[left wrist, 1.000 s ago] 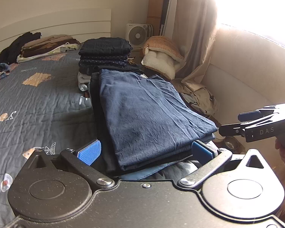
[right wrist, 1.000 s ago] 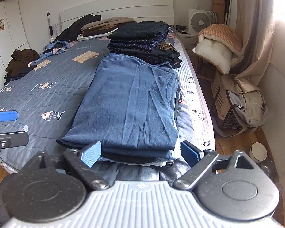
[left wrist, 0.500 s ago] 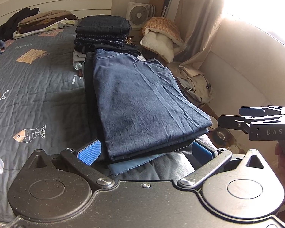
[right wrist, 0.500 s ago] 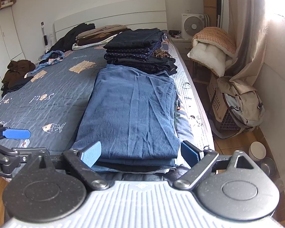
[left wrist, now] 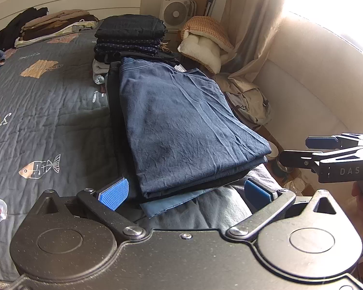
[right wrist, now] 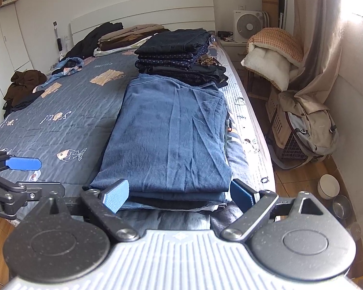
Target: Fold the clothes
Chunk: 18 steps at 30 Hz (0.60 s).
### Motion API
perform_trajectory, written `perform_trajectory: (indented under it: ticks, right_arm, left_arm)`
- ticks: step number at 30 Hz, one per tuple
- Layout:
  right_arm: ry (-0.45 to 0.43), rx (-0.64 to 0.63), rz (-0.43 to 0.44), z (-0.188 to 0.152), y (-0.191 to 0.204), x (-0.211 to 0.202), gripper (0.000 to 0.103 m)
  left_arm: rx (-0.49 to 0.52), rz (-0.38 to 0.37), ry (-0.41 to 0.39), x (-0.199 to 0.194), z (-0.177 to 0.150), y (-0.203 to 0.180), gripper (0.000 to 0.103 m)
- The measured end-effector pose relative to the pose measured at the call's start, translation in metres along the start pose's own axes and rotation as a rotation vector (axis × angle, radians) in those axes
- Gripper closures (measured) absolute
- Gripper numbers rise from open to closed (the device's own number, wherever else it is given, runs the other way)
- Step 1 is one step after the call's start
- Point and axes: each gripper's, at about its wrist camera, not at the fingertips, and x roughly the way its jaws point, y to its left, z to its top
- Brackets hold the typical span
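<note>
A folded blue garment (left wrist: 181,125) (right wrist: 169,133) tops a low pile of folded clothes at the near right edge of the bed. My left gripper (left wrist: 185,192) hangs at the pile's near edge. Its blue pads (left wrist: 113,193) stand wide apart and press on nothing. My right gripper (right wrist: 179,194) sits at the same edge from the other side, equally wide, with its pads (right wrist: 242,193) flanking the pile's corners. Each gripper shows side-on in the other's view, the right gripper (left wrist: 326,149) and the left gripper (right wrist: 19,174), fingers parted.
A taller stack of dark folded clothes (right wrist: 176,50) stands behind the pile. Loose garments (right wrist: 123,36) lie by the headboard and at the bed's left edge (right wrist: 24,84). Right of the bed are a backpack (right wrist: 307,125), a cushion (right wrist: 271,55), a fan (right wrist: 249,25) and a bowl (right wrist: 329,184).
My left gripper has tipped downward a little, and its fingers have come further into the right wrist view. The pile and my right gripper have stayed put.
</note>
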Motion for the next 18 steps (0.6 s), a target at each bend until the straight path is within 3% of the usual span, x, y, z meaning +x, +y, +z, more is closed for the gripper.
perform_trajectory:
  ticks: [18]
  right_arm:
    - [0.033, -0.02, -0.015, -0.0019, 0.002, 0.0046, 0.013]
  left_arm:
    - [-0.006, -0.023, -0.005, 0.0016, -0.0014, -0.0025, 0.0]
